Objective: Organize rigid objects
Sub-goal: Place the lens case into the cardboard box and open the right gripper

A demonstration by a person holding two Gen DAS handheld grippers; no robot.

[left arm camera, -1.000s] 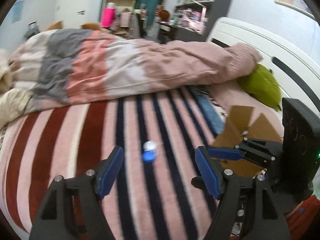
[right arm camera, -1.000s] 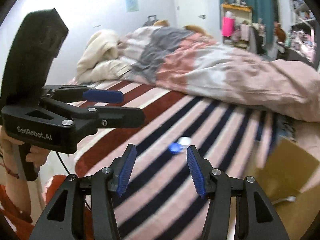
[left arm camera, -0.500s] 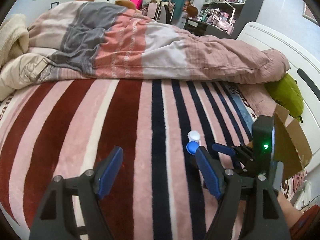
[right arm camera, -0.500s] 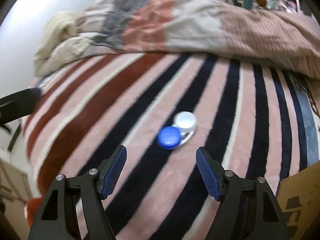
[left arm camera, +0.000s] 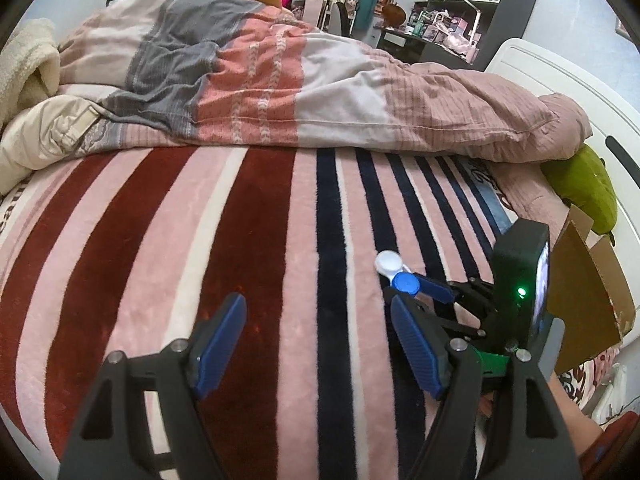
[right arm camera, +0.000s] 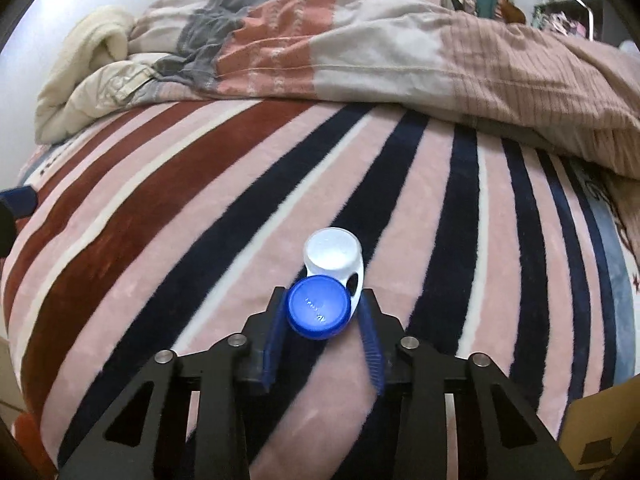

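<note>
A small contact lens case with one blue cap and one white cap (right arm camera: 326,284) lies on the striped blanket (right arm camera: 200,208). My right gripper (right arm camera: 322,308) is closed around its blue-cap end, with the blue pads touching both sides. The case also shows in the left wrist view (left arm camera: 396,272), with the right gripper (left arm camera: 424,292) on it. My left gripper (left arm camera: 316,320) is open and empty above the blanket, to the left of the case.
A rumpled pink, grey and white duvet (left arm camera: 320,80) lies across the far side of the bed. An open cardboard box (left arm camera: 588,296) stands at the right, and its corner shows in the right wrist view (right arm camera: 600,432). A green pillow (left arm camera: 588,188) rests by the white headboard (left arm camera: 560,80).
My right gripper has moved forward and down to the case and closed its fingers around the blue-cap end. My left gripper has shifted left and stayed open.
</note>
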